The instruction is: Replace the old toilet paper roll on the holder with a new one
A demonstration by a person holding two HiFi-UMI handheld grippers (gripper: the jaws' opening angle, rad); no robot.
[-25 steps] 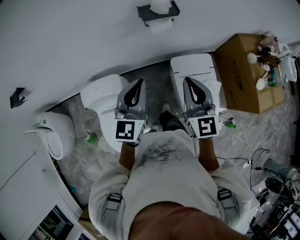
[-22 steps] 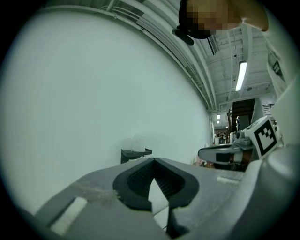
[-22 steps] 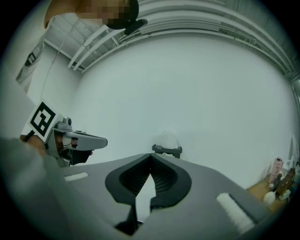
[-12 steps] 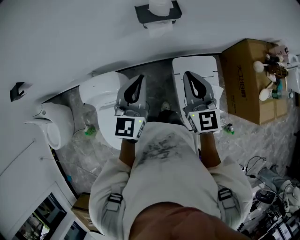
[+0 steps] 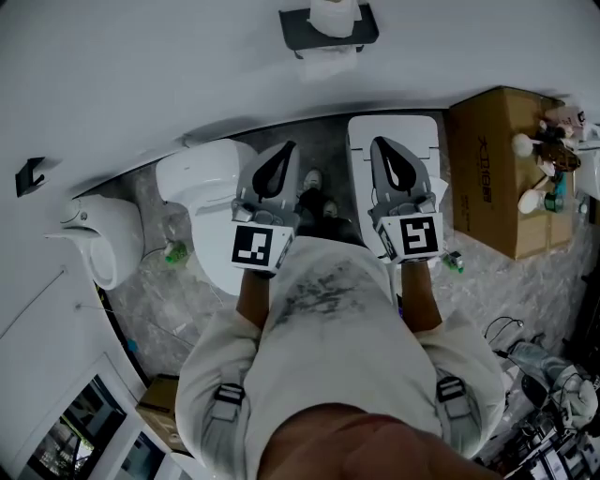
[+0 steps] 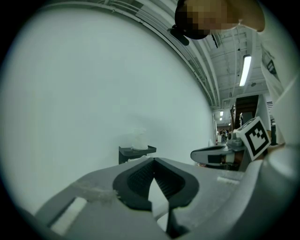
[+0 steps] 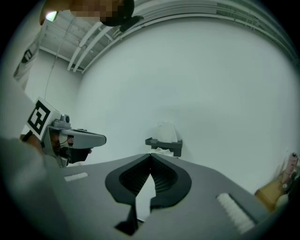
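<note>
Two closed, empty grippers, the grey left gripper [image 5: 284, 152] and right gripper [image 5: 382, 146], are aimed at twelve o'clock toward the black wall-mounted paper holder [image 5: 328, 28], seemingly for approach.

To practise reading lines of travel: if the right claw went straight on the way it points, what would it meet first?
Probably the dark wall holder with its paper roll, dead ahead of the shut right claw; nothing shows between, though depth is unclear.
</note>
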